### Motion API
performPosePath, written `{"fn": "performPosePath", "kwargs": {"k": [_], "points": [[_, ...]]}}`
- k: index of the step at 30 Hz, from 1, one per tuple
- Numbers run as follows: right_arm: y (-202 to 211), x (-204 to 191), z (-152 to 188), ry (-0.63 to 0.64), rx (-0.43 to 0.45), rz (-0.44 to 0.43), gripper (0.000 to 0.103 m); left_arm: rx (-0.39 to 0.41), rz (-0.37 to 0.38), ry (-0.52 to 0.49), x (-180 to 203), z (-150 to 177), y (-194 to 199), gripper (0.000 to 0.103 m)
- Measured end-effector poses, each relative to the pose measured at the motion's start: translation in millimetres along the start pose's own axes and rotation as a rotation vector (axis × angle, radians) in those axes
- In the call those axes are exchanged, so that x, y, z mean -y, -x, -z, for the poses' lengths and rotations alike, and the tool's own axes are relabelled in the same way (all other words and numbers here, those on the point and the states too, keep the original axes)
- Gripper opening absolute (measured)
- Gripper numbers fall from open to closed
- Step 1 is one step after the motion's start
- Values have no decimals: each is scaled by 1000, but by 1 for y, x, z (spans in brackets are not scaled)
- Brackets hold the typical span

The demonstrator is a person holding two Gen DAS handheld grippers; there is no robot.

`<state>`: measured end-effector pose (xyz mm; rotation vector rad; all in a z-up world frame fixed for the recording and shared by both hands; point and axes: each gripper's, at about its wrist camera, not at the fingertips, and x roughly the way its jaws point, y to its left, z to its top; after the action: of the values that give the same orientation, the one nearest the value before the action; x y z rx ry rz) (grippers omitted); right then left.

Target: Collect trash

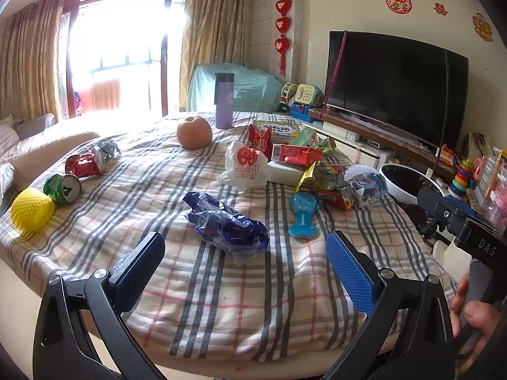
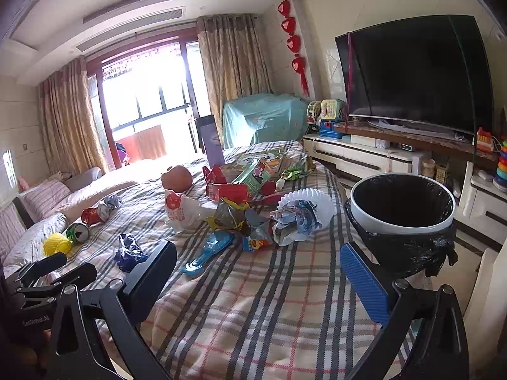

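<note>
Trash lies scattered on a plaid-covered table [image 1: 240, 310]. A crumpled blue wrapper [image 1: 226, 223] sits just beyond my left gripper [image 1: 245, 253], which is open with nothing between its fingers. To the left lie a red can [image 1: 85, 164], a green can [image 1: 63, 188] and a yellow foam net [image 1: 31, 209]. A white printed bag [image 1: 244, 166] and a pile of wrappers [image 1: 329, 183] are further back. My right gripper [image 2: 258, 262] is open and empty above the cloth, in front of a crumpled paper wad [image 2: 296, 220]. A white bin with a black liner [image 2: 402, 204] stands at the table's right edge.
An orange fruit [image 1: 194, 132], a purple flask [image 1: 224, 101], red cartons [image 1: 294, 153] and a blue plastic scoop [image 1: 304, 213] also lie on the table. A television [image 1: 396, 88], a low cabinet with toys and a sofa [image 1: 19, 145] surround it. A person's hand [image 1: 472, 316] holds the right gripper's handle.
</note>
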<state>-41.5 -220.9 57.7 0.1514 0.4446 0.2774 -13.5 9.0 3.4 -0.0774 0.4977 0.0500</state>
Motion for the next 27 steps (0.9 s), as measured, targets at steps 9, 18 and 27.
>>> {"fn": "performPosePath", "kwargs": {"k": [9,18,27], "points": [[-1,-3,2,13,1,8,103,16,-11,-5,1,0,2,103],[-3,-4,4,17,-1,5,103,26,-14,-3,-1,-1,4,103],[-5,-4,6,17,-5,3,103,33,-16,-4,-1,-2,5,103]]}}
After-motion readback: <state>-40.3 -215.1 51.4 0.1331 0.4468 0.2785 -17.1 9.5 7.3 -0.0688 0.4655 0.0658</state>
